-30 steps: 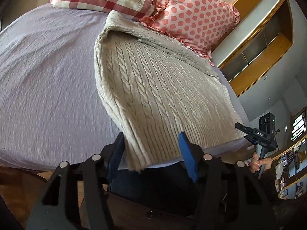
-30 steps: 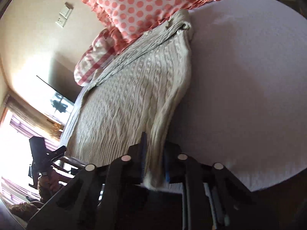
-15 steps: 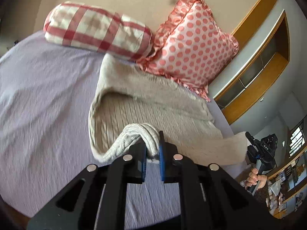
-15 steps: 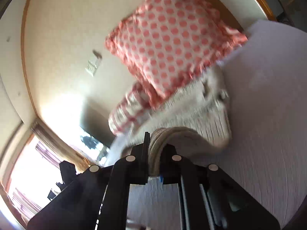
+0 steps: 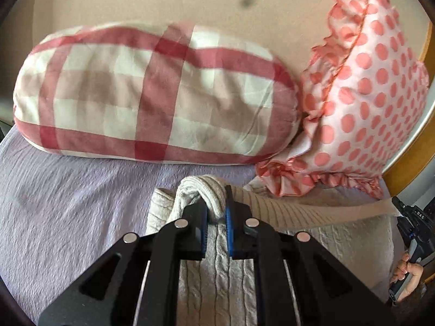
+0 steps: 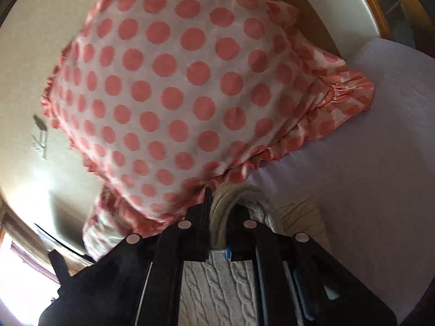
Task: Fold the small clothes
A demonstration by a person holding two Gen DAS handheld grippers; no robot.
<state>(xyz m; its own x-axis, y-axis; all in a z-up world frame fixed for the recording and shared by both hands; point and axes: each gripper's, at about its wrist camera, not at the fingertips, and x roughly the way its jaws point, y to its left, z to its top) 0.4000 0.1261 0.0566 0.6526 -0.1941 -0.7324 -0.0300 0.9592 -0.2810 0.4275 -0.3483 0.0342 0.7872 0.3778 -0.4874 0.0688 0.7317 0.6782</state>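
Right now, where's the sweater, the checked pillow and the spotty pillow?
sweater (image 5: 217, 269): left wrist view, cable-knit body.
checked pillow (image 5: 152, 92): left wrist view, front face.
spotty pillow (image 6: 190, 87): right wrist view, dotted face.

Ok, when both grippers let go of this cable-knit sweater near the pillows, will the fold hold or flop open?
The sweater is probably floppy: its hem droops over the left gripper and bunches in the right gripper. The thick knit likely has enough weight to settle flat. It seems unlikely to slide on the textured bedsheet.
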